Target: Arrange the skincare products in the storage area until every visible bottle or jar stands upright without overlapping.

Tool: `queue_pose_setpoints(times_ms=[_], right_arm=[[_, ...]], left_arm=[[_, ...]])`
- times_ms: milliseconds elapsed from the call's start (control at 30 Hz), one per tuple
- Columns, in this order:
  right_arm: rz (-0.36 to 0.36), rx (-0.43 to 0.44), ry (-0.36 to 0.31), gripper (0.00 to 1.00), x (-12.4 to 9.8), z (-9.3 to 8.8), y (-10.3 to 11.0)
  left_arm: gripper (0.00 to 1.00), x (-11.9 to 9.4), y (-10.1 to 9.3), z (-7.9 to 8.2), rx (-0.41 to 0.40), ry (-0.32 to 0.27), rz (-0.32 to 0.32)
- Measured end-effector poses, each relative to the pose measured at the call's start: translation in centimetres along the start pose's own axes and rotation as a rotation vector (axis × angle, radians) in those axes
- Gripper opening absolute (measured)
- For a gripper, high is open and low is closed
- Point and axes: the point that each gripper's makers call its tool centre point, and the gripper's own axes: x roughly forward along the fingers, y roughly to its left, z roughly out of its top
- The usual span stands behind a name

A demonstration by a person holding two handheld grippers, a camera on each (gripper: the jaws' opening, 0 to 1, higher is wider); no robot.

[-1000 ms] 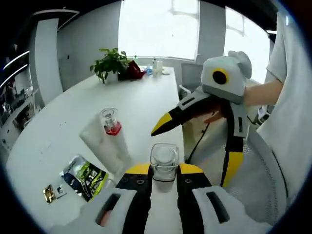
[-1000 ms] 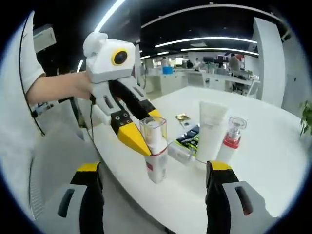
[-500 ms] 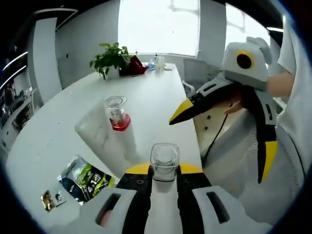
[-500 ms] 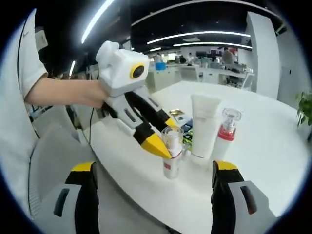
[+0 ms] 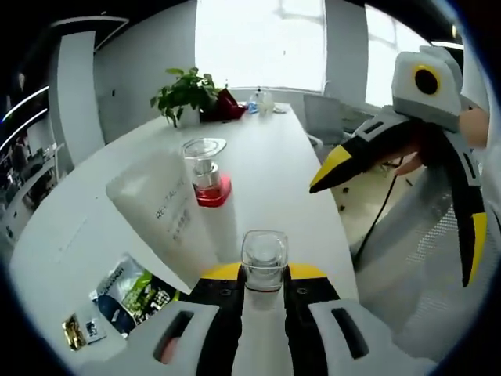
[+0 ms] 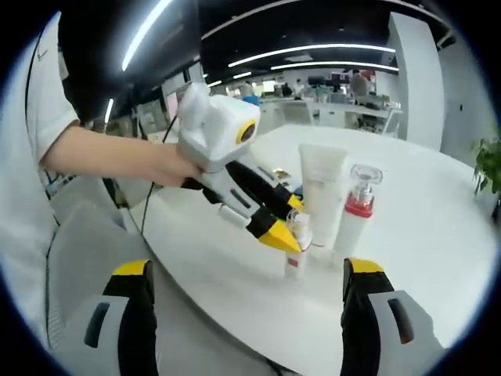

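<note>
1. The left gripper (image 6: 291, 235) pinches a small clear-capped bottle with a white body and red label (image 6: 296, 252) between its yellow-tipped jaws. A second ago the bottle hung above the table edge; now its base sits at, or just above, the white round table (image 6: 423, 235), upright.
2. The bottle has come in just beside the tall white squeeze tube (image 5: 168, 211) and the clear-capped pump bottle with a red collar (image 5: 208, 184), both upright, not overlapping.
3. The right gripper (image 5: 399, 215) has drawn back off the table, its jaws spread wide and empty.
4. Flat foil sachets (image 5: 129, 294) lie beside the tube.
5. Judging by this, placement looks nearly done; releasing remains.
</note>
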Motion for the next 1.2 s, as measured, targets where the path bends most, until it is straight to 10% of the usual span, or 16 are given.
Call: queue_pose_setpoints(times_ms=[1200], right_arm=[[0.000,0.026,0.006,0.99,0.08,-0.21,-0.18]], left_arm=[[0.25,0.73,0.34,0.09,0.044,-0.011,-0.003]])
